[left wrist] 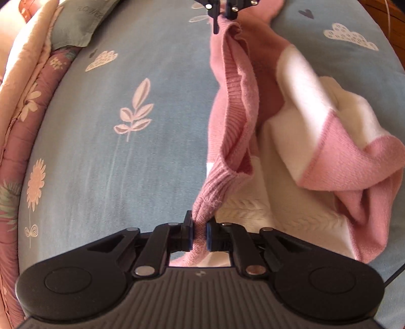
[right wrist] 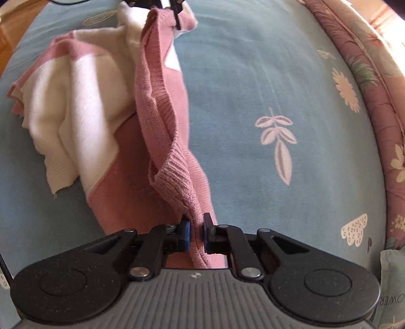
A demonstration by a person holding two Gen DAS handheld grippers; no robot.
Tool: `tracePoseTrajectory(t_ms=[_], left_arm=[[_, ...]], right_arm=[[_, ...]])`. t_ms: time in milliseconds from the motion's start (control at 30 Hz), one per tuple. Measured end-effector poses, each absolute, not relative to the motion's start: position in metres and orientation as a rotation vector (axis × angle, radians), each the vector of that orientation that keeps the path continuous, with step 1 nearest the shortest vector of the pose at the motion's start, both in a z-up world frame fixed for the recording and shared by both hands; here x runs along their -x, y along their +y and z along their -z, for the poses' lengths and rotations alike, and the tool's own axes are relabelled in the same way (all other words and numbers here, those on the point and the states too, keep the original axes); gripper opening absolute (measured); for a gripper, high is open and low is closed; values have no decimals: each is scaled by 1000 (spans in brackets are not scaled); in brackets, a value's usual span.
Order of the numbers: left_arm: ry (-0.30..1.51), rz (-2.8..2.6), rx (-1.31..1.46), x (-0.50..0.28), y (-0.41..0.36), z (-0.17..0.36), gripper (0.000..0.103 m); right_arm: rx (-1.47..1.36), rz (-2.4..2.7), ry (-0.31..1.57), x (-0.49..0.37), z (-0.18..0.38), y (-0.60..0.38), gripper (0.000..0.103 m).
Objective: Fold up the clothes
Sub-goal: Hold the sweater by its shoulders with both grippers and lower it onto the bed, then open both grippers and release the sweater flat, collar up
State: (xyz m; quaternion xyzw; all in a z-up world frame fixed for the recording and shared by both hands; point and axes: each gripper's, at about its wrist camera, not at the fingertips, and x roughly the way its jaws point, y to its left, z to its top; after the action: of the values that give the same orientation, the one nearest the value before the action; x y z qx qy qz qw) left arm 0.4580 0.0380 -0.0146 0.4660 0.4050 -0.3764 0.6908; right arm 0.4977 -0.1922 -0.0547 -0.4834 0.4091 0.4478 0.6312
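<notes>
Pink-and-white sweater (left wrist: 253, 141), one, ribbed hem pinched by two claws, left claw (left wrist: 199, 236), right claw (right wrist: 195, 236)

The right gripper (left wrist: 224, 11) is cut off by the top edge in the left wrist view. The sweater (left wrist: 291, 157) hides the bedsheet (left wrist: 152, 151) beneath it, and its white folds are blurred.

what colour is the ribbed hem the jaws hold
Pink ribbed hem, clearest in the right wrist view.

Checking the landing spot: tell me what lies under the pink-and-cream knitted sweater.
Under the pink-and-cream knitted sweater lies the blue patterned bedsheet. Whatever sits beneath its bunched cream part is covered.
</notes>
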Motion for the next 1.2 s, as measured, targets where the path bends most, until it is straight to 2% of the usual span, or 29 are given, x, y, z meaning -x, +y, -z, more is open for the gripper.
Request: tracePoseTrajectory(t_ms=[133, 200, 400, 467, 700, 967, 1000, 1033, 1067, 1167, 1200], left_arm=[[930, 723, -933, -504, 61, 10, 7], [944, 665, -878, -542, 51, 16, 7], [967, 513, -749, -589, 58, 22, 6], [967, 489, -732, -630, 40, 37, 6], [980, 475, -713, -674, 41, 57, 6], [1048, 458, -657, -697, 39, 99, 8], [1045, 456, -647, -698, 40, 98, 11], [1043, 452, -640, -698, 42, 97, 15], [1049, 453, -633, -697, 45, 94, 17], [1061, 463, -594, -692, 57, 79, 25], [1061, 468, -575, -686, 64, 71, 31]], right_arm=[[1024, -913, 924, -530, 49, -197, 12], [980, -860, 927, -545, 51, -199, 12], [845, -735, 931, -573, 66, -200, 12], [822, -700, 929, -580, 71, -200, 12], [738, -590, 941, -619, 82, -203, 12], [614, -505, 1011, -646, 120, -205, 13], [594, -495, 1009, -645, 120, -207, 13], [581, -482, 1005, -644, 118, -208, 20], [570, -464, 1001, -644, 116, -211, 32], [513, -439, 980, -640, 103, -218, 51], [485, -437, 973, -638, 97, -221, 54]])
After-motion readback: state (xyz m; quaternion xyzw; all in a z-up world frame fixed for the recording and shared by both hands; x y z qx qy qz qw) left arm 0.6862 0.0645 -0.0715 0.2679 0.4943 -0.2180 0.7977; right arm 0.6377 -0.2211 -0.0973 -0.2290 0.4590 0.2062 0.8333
